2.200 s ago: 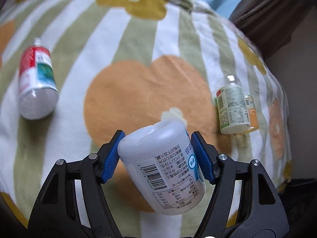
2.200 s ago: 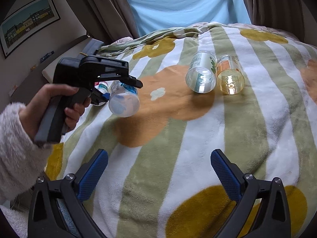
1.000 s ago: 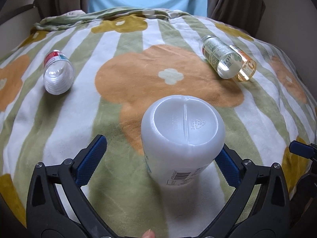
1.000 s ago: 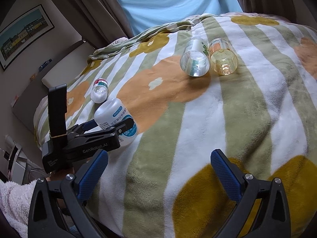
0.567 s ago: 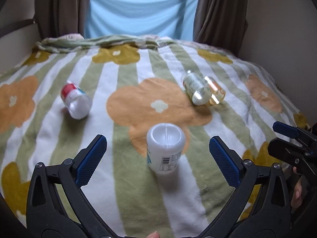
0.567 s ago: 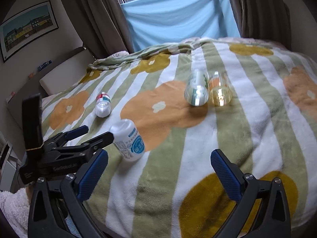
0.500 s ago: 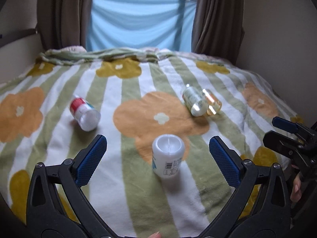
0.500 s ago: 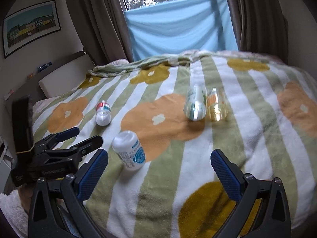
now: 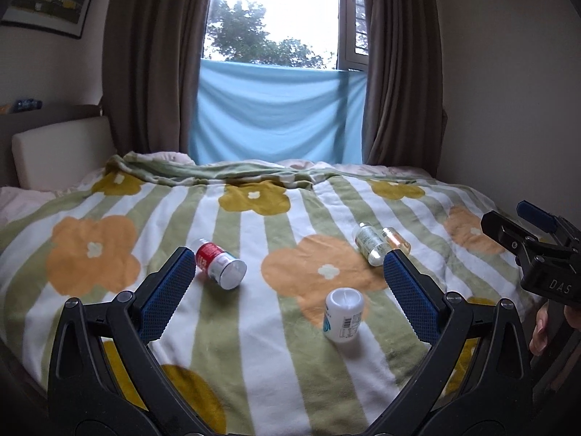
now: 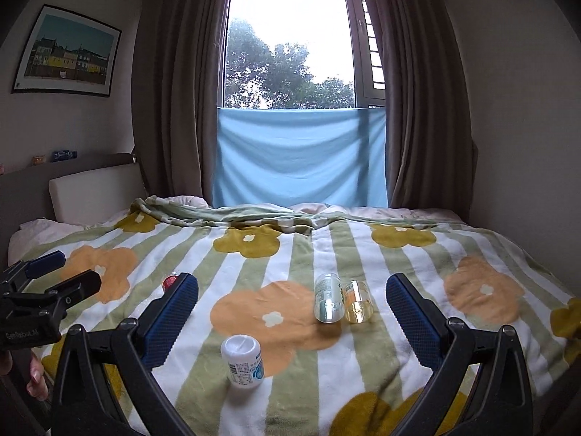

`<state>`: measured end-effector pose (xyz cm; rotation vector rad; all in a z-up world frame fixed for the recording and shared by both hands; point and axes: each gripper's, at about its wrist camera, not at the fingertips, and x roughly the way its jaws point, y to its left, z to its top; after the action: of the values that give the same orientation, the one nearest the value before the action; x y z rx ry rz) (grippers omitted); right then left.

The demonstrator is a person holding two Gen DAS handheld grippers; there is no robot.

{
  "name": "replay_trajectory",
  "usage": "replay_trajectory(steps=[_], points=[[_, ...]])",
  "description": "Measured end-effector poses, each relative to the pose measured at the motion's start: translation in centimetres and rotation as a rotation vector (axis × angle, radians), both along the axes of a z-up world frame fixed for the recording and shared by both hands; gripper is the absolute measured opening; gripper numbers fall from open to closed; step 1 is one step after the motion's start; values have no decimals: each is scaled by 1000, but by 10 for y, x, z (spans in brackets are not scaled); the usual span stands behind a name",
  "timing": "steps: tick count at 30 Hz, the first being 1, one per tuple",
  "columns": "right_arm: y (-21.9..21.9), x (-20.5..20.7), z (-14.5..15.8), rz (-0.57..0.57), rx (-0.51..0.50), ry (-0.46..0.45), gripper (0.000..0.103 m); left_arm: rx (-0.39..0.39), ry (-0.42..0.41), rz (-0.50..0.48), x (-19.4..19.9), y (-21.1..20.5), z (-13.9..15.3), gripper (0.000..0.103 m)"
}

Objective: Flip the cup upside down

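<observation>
The cup [image 9: 344, 314] — a white labelled container — stands base-up on the bed [image 9: 254, 363], its long axis near vertical with a slight lean, on the near edge of an orange flower. It sits ahead and a little right of the left claw [image 9: 287, 290], ahead and left of the right claw [image 10: 292, 321]; neither looks clearly nearer. Both claws gape wide, holding nothing — the flip looks done.

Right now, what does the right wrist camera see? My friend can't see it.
A white cup stands upside down on a flowery striped blanket, between the right gripper's open blue fingers. Two clear bottles lie behind it, below a curtained window.
</observation>
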<state>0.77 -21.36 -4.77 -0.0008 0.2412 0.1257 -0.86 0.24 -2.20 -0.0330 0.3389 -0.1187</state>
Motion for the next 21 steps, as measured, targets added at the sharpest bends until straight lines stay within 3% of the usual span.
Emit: replay_trajectory(steps=[6,21], points=[[4,-11,2,-21,-41,-14,103,-35,-17,0,-7,3,-1,103],[4,-14,5,-23,-32,-16,103,-10,-47,20,-15,2,6,103]])
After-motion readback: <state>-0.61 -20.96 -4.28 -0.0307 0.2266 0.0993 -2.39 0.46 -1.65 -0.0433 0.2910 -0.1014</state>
